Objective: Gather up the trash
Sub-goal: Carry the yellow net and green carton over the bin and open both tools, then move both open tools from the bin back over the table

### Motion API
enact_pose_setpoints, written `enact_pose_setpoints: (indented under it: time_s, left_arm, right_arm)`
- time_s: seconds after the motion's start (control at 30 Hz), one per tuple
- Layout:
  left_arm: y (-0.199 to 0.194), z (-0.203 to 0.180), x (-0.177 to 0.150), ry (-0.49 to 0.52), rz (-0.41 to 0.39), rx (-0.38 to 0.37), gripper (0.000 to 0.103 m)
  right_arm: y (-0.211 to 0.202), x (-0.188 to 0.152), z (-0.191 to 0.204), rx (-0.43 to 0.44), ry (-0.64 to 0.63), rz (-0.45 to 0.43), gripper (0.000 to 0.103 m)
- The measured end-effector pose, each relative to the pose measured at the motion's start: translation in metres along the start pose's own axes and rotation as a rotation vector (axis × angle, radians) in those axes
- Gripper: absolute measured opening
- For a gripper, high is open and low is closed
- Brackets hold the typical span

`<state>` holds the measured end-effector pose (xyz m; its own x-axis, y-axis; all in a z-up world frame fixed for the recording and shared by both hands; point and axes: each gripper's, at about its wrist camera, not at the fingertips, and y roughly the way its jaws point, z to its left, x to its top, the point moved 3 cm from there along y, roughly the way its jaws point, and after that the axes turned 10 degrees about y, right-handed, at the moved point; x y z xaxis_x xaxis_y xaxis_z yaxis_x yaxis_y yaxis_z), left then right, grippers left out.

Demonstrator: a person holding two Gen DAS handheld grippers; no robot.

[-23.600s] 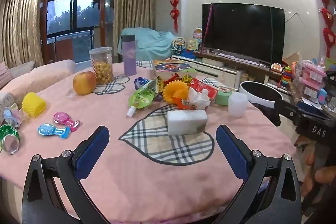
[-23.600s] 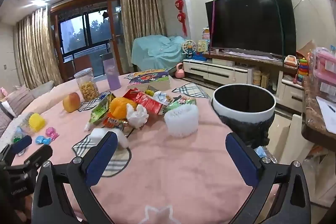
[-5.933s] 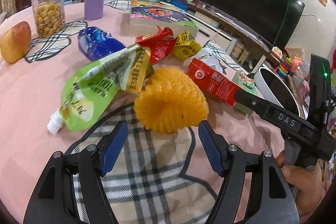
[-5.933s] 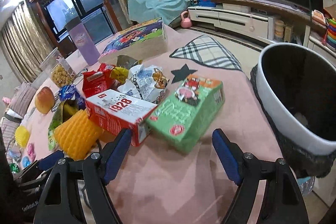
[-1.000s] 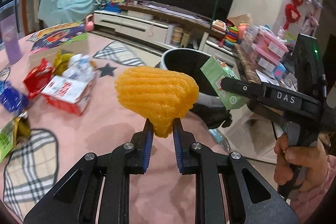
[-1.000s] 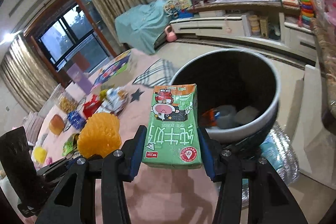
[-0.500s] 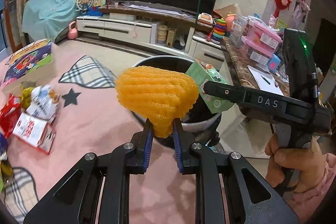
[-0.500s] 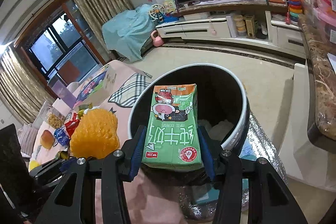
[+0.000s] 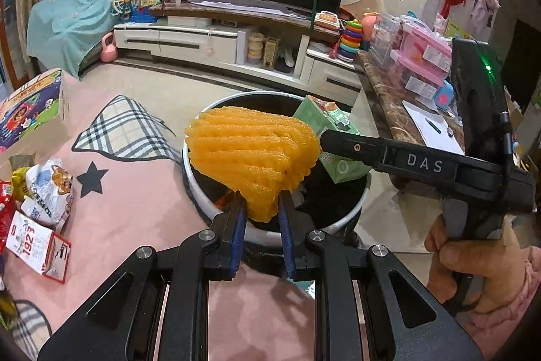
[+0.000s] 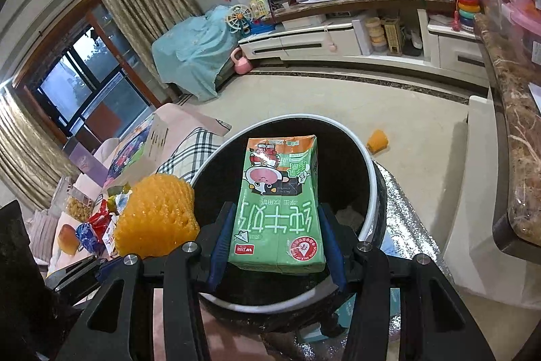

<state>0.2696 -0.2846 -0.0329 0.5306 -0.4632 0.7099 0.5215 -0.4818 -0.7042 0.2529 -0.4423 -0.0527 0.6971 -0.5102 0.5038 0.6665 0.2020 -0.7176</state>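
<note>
Left gripper (image 9: 259, 213) pinching orange foam net (image 9: 252, 154), right gripper (image 10: 275, 247) clamping green carton (image 10: 280, 208); both hanging over the bin (image 10: 370, 173) rim, opening clear beneath.

Both hands are moving away from the pink table (image 9: 128, 192) and over to the trash bin (image 9: 203, 192). At the start both grippers were open and empty over the table. Now the left gripper (image 9: 260, 208) is squeezing the orange foam net (image 9: 250, 151), which was lying on the table a few seconds back. The right gripper (image 10: 275, 235) is gripping the green milk carton (image 10: 279, 208), which was lying on the table too. A second ago the bin was further off. Now the net and the carton are hanging right over its dark opening.
</note>
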Motion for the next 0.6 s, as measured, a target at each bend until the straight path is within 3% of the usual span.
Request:
enact_pose_setpoints:
  time_s: [0.23, 0.3, 0.37, 0.6]
  left_arm:
    - [0.009, 0.003, 0.003, 0.005, 0.019, 0.003, 0.022]
    - [0.009, 0.006, 0.003, -0.003, 0.024, 0.017, 0.031]
    - [0.009, 0.006, 0.002, -0.017, 0.021, 0.02, 0.048]
    - [-0.003, 0.01, -0.004, -0.029, 0.002, 0.033, 0.055]
  right_arm:
    - [0.007, 0.005, -0.002, -0.009, 0.004, 0.01, 0.049]
    - [0.009, 0.007, -0.002, -0.011, 0.007, 0.01, 0.05]
    - [0.009, 0.008, -0.002, -0.011, 0.014, 0.012, 0.052]
    - [0.003, 0.008, -0.001, -0.006, 0.029, 0.001, 0.057]
